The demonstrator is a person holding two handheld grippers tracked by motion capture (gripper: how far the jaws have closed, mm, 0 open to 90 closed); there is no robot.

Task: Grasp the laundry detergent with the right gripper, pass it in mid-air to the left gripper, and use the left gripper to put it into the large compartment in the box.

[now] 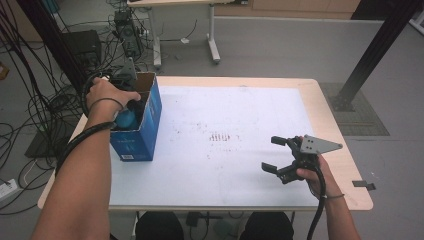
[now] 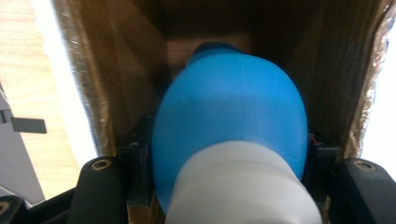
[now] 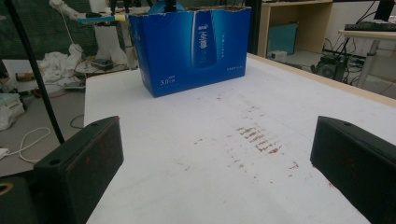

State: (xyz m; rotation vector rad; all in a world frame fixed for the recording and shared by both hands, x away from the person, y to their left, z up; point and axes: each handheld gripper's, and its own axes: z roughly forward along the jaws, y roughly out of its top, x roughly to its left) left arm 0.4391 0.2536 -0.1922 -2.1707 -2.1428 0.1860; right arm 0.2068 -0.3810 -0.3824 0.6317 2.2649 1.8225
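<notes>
Clamped between the jaws of the left gripper (image 2: 229, 186), a blue bottle (image 2: 229, 121) with a white neck sits inside the open-topped blue box (image 1: 137, 135), cardboard walls close on both sides. That box stands at the left edge of the table (image 1: 320, 100). Right gripper (image 1: 280, 155): jaws wide apart, near the right front edge, with bare white tabletop between it and the box.

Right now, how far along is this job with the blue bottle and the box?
Done: the left gripper has the blue bottle clamped and inside the open blue box. In hand: lowering it. Left: letting go and pulling out. The right gripper waits open over the table.
</notes>
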